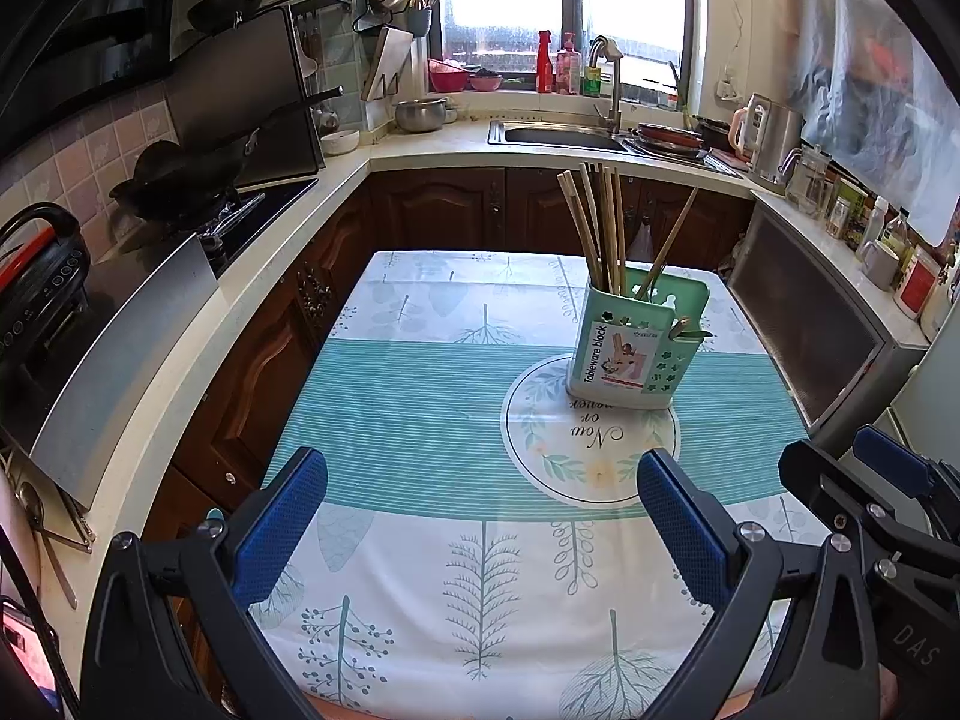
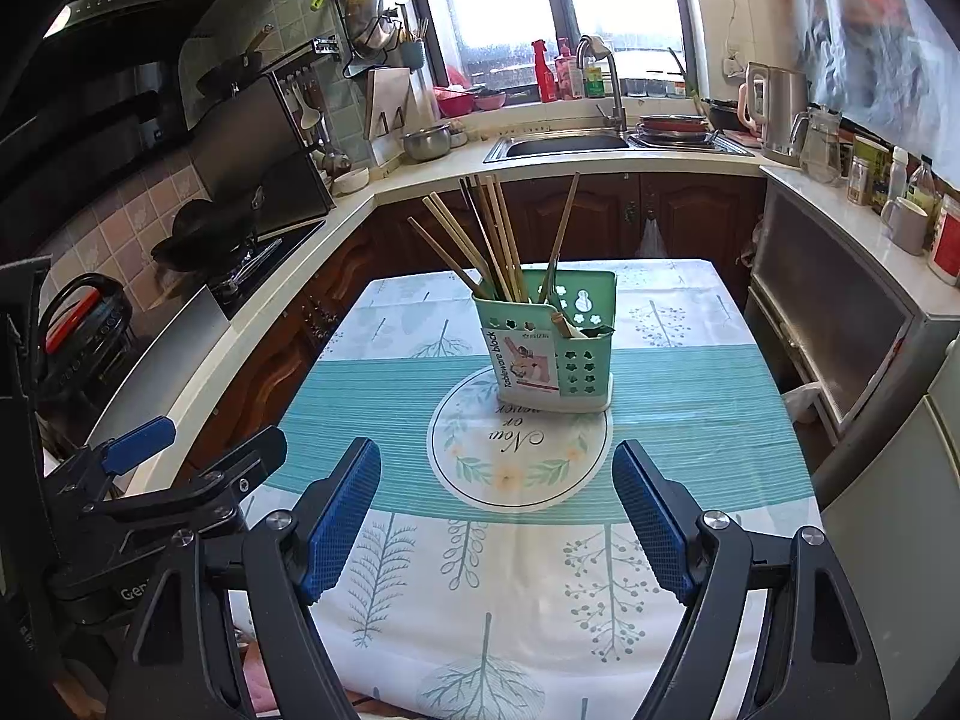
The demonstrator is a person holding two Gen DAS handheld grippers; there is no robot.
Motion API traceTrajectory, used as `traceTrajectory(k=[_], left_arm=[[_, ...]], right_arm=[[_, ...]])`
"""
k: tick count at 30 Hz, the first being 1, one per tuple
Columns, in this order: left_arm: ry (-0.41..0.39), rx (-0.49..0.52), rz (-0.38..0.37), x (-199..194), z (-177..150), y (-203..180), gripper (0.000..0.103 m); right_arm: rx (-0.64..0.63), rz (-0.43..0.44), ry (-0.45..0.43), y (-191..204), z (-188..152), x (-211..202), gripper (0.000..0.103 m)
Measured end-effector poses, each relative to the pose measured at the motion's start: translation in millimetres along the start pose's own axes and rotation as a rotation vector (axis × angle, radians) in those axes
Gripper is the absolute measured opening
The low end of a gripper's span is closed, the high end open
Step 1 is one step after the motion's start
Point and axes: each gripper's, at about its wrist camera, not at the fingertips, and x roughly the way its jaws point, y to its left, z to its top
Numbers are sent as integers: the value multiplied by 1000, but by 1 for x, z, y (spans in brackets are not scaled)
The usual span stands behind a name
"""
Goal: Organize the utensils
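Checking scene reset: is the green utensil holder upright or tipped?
Upright. The green utensil holder stands flat on its base on the tablecloth, and the chopsticks stick up out of its top.

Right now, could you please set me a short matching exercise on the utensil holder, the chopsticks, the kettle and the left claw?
Things:
1. utensil holder
2. chopsticks
3. kettle
4. left claw

Places or states:
A. on the counter right of the sink
B. open, nothing between its pads
C. standing upright in the taller compartment
D. on the tablecloth's round emblem

Pairs: 1-D, 2-C, 3-A, 4-B
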Motion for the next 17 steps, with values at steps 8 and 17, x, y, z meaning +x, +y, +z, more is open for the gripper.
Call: traceTrajectory(k=[8,17], left_arm=[[9,1,4,2,1,-1,102],[46,21,26,18,2,-2,102]], right_arm=[[4,3,5,0,1,3,81],[33,16,48,-1,3,26,82]])
